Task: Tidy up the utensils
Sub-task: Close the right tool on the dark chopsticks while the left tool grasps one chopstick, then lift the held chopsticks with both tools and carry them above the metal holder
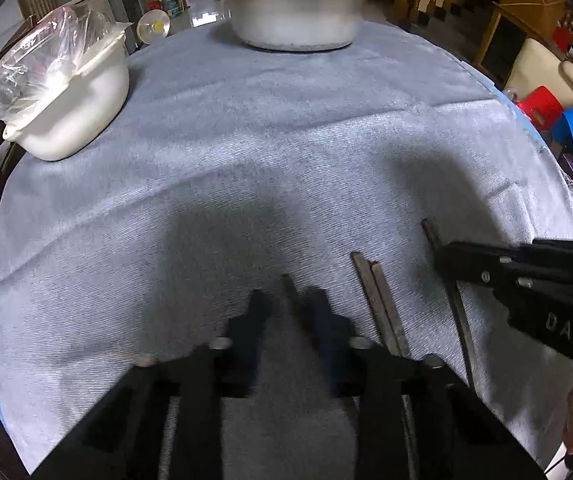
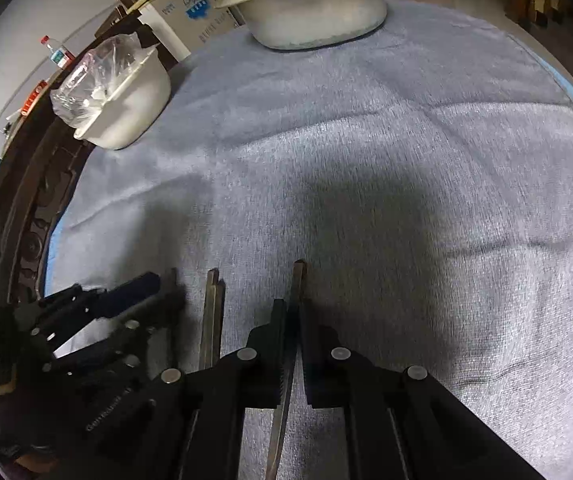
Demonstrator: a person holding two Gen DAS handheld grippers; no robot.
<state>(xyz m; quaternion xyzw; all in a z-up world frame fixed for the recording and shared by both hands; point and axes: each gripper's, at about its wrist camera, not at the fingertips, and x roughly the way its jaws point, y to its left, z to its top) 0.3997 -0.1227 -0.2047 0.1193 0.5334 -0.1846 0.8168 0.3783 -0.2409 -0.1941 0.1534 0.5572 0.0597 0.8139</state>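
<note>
Evidently sorting by pairs: right gripper (image 2: 295, 322) jaws clamped on thin dark chopstick (image 2: 298, 276), tip touching grey cloth surface (image 2: 406, 140). Left gripper (image 1: 286, 312) jaws nearly together around second stick (image 1: 288, 286). Finished pair (image 1: 374, 292) lies between, aligned.

Cloth (image 1: 286, 128): grey, woven, matt, slightly creased. Pot (image 1: 294, 20): dull brushed metal, lid glossier. Bowl (image 1: 74, 108): white matt plastic, holding a clear glossy bag (image 1: 34, 64). Chopsticks (image 1: 382, 308): dark, smooth. Tongs: matt black plastic.
</note>
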